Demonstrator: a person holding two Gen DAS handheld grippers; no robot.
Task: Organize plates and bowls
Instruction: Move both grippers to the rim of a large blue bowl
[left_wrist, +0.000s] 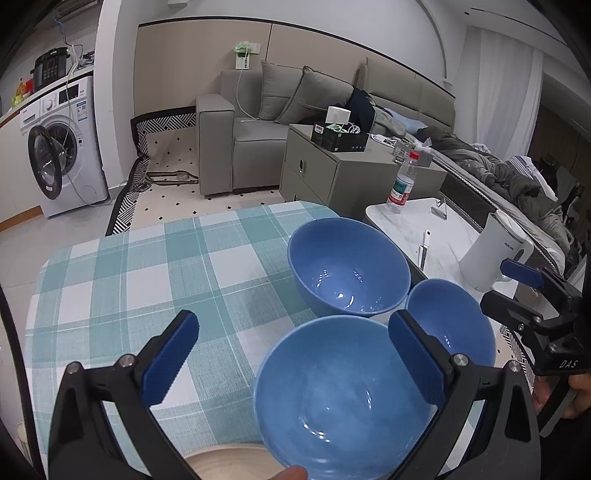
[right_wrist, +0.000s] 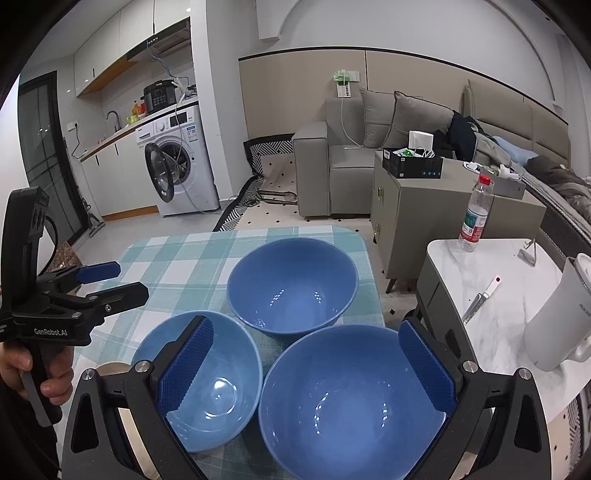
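Three blue bowls stand close together on a teal checked tablecloth (left_wrist: 147, 266). In the left wrist view the far bowl (left_wrist: 349, 271) is at centre right, a near bowl (left_wrist: 343, 398) sits below it and a third bowl (left_wrist: 454, 325) is at the right. My left gripper (left_wrist: 291, 362) is open and empty above the cloth, its right finger over the near bowl's rim. My right gripper (right_wrist: 306, 369) is open and empty, its fingers spread above the left bowl (right_wrist: 207, 384) and the near right bowl (right_wrist: 351, 406). The far bowl (right_wrist: 291, 286) lies beyond. A beige plate rim (left_wrist: 229, 461) shows under the near bowl.
A white marble side table (right_wrist: 498, 295) stands at the right with a water bottle (right_wrist: 476, 218), a knife (right_wrist: 480, 299) and a white kettle (right_wrist: 561, 317). A grey cabinet (right_wrist: 424, 206), a sofa and a washing machine (right_wrist: 177, 166) lie beyond the table's far edge.
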